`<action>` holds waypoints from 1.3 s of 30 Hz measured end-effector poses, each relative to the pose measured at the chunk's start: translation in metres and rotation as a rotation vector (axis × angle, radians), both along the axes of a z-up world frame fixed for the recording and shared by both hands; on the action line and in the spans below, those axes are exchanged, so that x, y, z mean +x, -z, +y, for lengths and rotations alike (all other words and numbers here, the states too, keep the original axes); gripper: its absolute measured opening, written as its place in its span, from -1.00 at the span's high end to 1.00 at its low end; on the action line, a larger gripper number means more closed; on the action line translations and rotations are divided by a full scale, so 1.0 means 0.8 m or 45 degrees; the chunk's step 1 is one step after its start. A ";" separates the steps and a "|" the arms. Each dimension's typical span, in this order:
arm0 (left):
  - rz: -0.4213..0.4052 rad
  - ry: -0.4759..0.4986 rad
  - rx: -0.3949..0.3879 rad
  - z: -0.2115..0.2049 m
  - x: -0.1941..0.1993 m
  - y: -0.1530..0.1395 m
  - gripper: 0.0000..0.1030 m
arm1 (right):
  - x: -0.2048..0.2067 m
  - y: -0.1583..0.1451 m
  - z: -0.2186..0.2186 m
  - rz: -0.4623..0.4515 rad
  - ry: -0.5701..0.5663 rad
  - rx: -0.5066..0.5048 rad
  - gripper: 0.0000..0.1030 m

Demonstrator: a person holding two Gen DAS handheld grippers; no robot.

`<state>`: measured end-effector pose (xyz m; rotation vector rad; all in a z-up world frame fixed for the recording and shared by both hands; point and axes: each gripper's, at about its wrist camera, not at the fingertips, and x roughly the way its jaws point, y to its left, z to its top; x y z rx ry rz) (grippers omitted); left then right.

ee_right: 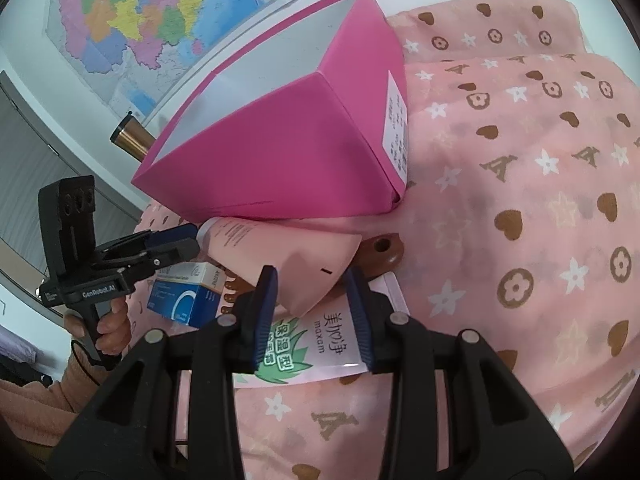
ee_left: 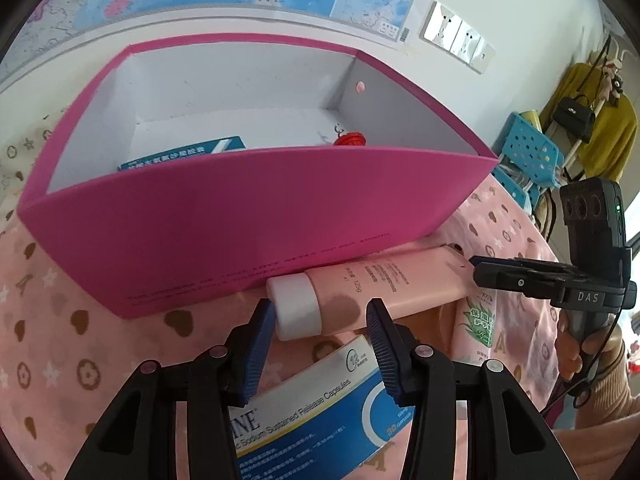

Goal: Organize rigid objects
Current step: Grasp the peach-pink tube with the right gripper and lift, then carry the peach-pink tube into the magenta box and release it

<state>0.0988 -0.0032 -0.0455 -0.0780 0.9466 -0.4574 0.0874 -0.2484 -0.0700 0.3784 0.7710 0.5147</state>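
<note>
Left wrist view: the left gripper (ee_left: 320, 330), jaws part open and empty, hovers over the pink tube (ee_left: 376, 292) lying against the pink box (ee_left: 240, 216); closing on its round white cap (ee_left: 298, 306) could slip.

Right wrist view: the right gripper (ee_right: 310, 300), jaws part open, straddles the tube's crimped tail, contact unclear. Only this view shows a green-printed sachet (ee_right: 316, 348) under the tube; only the left shows a carton already boxed.

Pink box (ee_left: 248, 216) wall just behind tube (ee_left: 384, 284); open top unobstructed.
</note>
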 end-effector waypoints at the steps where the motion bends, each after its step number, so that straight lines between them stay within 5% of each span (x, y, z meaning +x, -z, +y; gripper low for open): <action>1: 0.001 0.002 0.003 -0.001 0.000 0.001 0.07 | 0.001 0.000 0.001 0.000 -0.002 -0.003 0.25; 18: 0.015 0.001 -0.016 -0.010 -0.005 0.000 -0.07 | -0.008 -0.010 0.010 -0.067 0.044 -0.102 0.28; 39: -0.300 -0.018 -0.011 -0.013 -0.052 -0.102 -0.07 | -0.059 -0.098 0.013 -0.351 0.029 -0.179 0.28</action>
